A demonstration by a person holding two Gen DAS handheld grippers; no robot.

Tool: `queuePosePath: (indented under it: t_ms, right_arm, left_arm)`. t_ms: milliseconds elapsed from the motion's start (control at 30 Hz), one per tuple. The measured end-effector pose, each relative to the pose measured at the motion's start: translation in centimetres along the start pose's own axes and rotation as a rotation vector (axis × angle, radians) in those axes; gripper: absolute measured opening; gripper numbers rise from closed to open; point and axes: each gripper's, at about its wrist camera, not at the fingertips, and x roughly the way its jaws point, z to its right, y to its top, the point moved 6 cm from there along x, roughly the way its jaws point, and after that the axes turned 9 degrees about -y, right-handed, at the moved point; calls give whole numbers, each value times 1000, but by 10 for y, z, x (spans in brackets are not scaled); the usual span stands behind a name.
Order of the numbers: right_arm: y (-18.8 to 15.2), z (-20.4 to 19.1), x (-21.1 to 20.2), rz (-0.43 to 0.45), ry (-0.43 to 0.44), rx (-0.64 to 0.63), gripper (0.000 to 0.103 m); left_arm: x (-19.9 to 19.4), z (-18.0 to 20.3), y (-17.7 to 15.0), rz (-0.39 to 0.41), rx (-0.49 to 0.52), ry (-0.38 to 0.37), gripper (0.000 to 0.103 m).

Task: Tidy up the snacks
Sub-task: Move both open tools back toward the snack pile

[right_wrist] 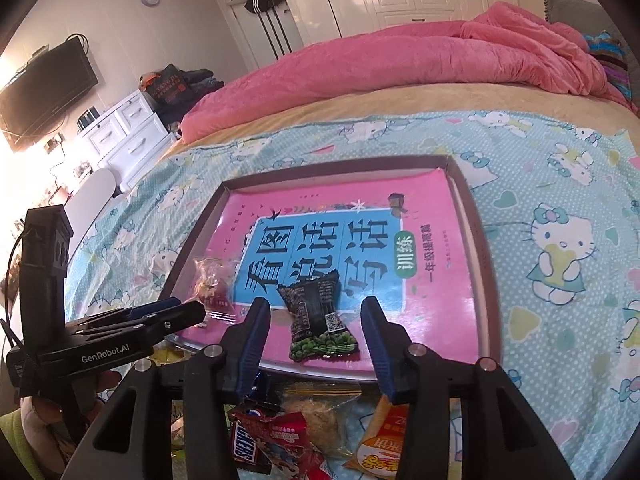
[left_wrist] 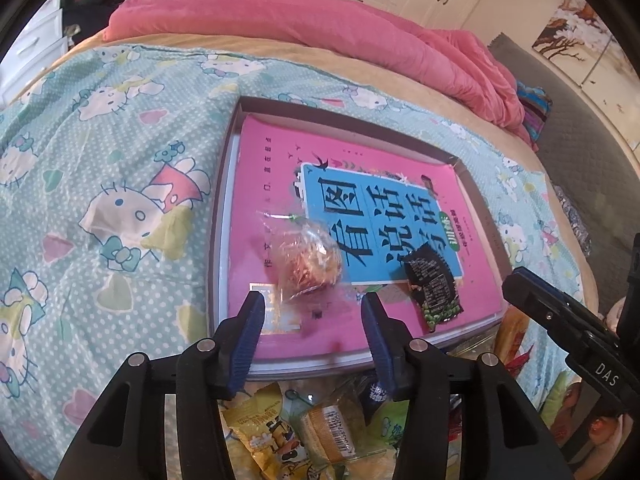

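- A clear snack bag (left_wrist: 310, 258) with something reddish-brown inside lies on a pink book (left_wrist: 276, 184), near the book's front left corner.
- A black pea snack bag (right_wrist: 316, 316) lies on the same book, a little to the right of the clear bag, near the front edge.
- The pink book sits inside a flat brown box (right_wrist: 474, 216).
- The box rests on a bed with a blue cat blanket (right_wrist: 560, 184).
- More snacks lie in a loose pile (right_wrist: 288, 436) on the blanket, just in front of the box.
- The left claw (left_wrist: 312, 312) is wide open and holds nothing. The clear bag is right in front of it.
- The right claw (right_wrist: 316, 320) is wide open too and holds nothing. The pea bag lies between its fingers.
- A pink quilt (right_wrist: 400, 56) is bunched at the far side of the bed.
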Motion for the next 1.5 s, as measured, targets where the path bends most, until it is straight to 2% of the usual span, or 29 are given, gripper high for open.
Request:
queuePosePath:
  t_ms: [167,233,567,700,800,1067,1500]
  right_arm:
    - [3,6,-14,35,-10,4,47]
    - [4,9,-20,49,-17,2,47]
    - [1,32,-40,85,-55,43,48]
    - [-1,40,-47,99,-67,60,55]
    - [-4,45,-50,101,-72,71,55]
    - [-18,55,-55,89,-80,95,56]
    - [-40,59,-53,46,-79,98,57]
  left_arm:
    - [-11,1,5,41,-4,-18,56]
    - [-15,2,7,55,-5,-26,62]
    - [-26,24,8,91,64,-83,65]
    - [-32,35,6,105,95,-117,66]
    - [-35,43,2,109,121,-132,66]
    - [-36,63,-8,94,188,-165,66]
    - [-37,92,-37,44,243,-211,66]
